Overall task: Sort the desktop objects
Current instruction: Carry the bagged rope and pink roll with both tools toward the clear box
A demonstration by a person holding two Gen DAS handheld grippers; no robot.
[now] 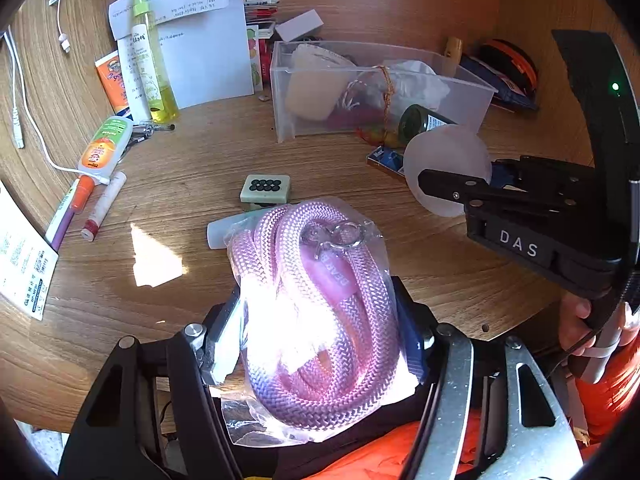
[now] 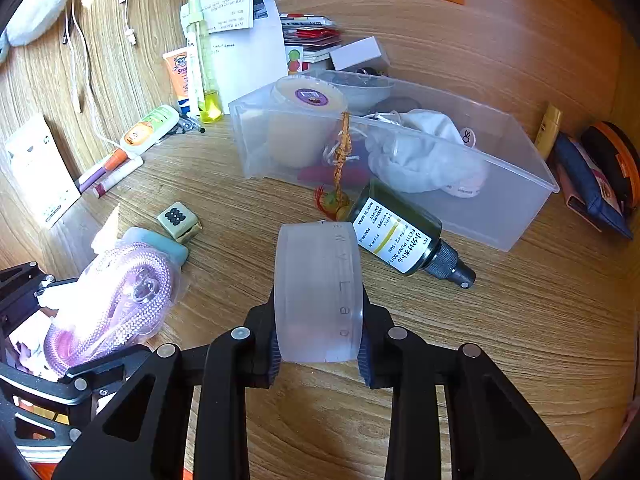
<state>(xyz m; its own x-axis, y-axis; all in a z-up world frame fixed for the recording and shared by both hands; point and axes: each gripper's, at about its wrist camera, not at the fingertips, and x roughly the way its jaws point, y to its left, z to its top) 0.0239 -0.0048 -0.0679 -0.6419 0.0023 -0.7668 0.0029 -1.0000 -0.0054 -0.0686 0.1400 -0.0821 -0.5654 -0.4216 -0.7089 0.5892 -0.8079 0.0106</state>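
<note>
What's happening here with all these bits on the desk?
A person is tidying a wooden desk with tongs in each hand. The left tongs hold a bagged pink rope strap; the right tongs are shut on a frosted round container. A clear storage bin, already partly filled, sits just ahead.

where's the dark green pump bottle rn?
The dark green pump bottle lies on its side on the desk, against the front wall of the clear plastic bin, just right of the frosted jar held in the right gripper.
</note>
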